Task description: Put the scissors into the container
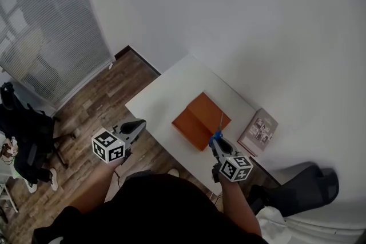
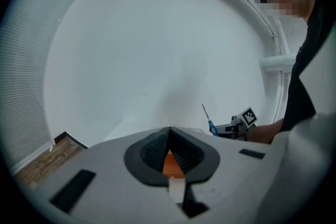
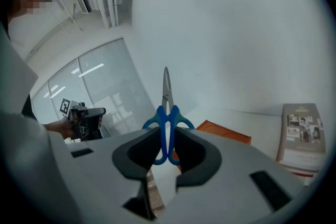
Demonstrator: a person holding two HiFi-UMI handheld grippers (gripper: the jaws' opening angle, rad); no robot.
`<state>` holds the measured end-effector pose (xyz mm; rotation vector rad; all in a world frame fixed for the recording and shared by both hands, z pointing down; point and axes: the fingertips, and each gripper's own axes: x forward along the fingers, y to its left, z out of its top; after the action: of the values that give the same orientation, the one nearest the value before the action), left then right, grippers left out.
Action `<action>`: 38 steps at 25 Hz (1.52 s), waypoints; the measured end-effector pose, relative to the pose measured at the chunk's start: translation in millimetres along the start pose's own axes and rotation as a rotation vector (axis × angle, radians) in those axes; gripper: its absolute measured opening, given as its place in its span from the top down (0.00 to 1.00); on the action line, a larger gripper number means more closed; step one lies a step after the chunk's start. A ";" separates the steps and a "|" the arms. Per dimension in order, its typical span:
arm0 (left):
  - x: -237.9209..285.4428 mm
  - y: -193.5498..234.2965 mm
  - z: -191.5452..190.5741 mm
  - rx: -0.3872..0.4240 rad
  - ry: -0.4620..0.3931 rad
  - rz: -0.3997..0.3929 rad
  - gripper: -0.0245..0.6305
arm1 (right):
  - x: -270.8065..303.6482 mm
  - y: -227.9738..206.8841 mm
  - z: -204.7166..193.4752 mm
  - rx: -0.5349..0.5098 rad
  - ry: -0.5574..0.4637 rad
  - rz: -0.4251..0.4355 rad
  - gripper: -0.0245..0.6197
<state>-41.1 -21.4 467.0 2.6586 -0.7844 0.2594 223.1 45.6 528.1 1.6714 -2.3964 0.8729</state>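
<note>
White walls stand behind a small white table [image 1: 166, 91], with brown wood floor [image 1: 97, 106] to its left. In the head view, an orange container [image 1: 200, 118] sits in the middle of the table. A book [image 1: 258, 131] lies by the right edge, apart from it. The right gripper [image 1: 215, 141] holds the scissors [image 1: 219, 127] over the container's near corner. The left gripper [image 1: 138, 123] hangs past the table's near edge, over the floor.

In the left gripper view, its jaws are pressed together with nothing in them.

In the right gripper view, the jaws pinch the scissors' blue handles. The blades point up into open room.
</note>
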 end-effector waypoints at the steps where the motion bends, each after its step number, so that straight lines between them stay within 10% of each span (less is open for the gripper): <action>1: 0.0 1.6 -0.4 -0.003 -0.001 0.002 0.95 | 1.3 0.3 1.1 -0.003 0.003 0.002 0.83; 38: 42.0 107.6 6.9 -0.069 0.028 -0.030 0.95 | 107.7 -54.8 -71.5 -0.081 0.288 -0.137 0.83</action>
<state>-65.3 -128.8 502.4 2.5943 -0.7312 0.2570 211.7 -21.5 650.9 1.5406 -2.0745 0.9102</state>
